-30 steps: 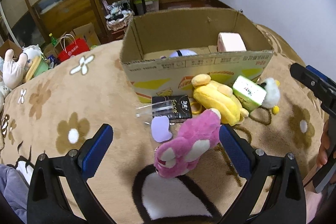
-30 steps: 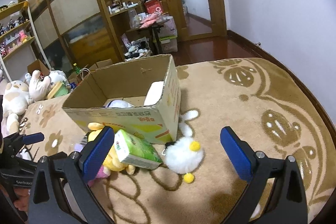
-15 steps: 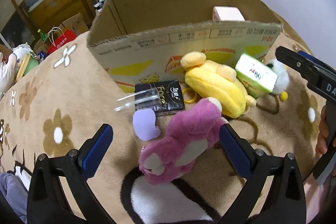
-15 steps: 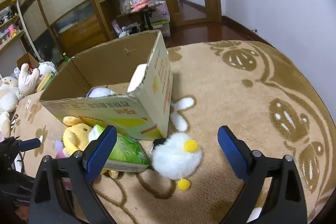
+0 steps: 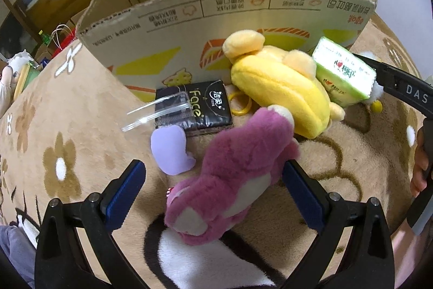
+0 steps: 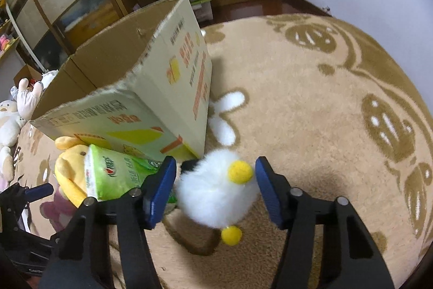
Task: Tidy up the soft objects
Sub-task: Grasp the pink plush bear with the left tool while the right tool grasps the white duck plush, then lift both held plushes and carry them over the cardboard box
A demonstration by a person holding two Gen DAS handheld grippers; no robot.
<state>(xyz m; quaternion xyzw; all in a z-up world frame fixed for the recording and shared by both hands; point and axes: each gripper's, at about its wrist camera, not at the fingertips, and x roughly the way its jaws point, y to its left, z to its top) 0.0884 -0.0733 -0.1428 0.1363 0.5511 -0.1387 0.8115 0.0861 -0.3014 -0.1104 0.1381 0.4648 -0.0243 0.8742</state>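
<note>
Two tongs over the patterned rug point(image 6: 311, 104). Left tongs point(image 5: 213, 191) released, straddling the pink plush point(image 5: 232, 175) lying near the cardboard box point(image 5: 216, 18). Right tongs point(image 6: 213, 188) have just been closing around the white fluffy toy point(image 6: 213, 194); contact with its pads cannot be told.

Box point(image 5: 189, 26): stands on the rug point(image 5: 67, 113); toys lie along its near wall.
Bear plush point(image 5: 232, 180): nearest the left gripper point(image 5: 213, 191), between its spread jaws, lying on the rug.
Duck plush point(image 5: 278, 88): behind the bear, against the box wall.
Tissue pack point(image 5: 343, 72): right of the duck plush, leaning on it.
Wipes packet point(image 5: 194, 107): left of the duck plush, before the box.
Fluffy chick point(image 6: 216, 197): at the box's corner, right of the tissue pack, between the right gripper point(image 6: 213, 188) jaws.
</note>
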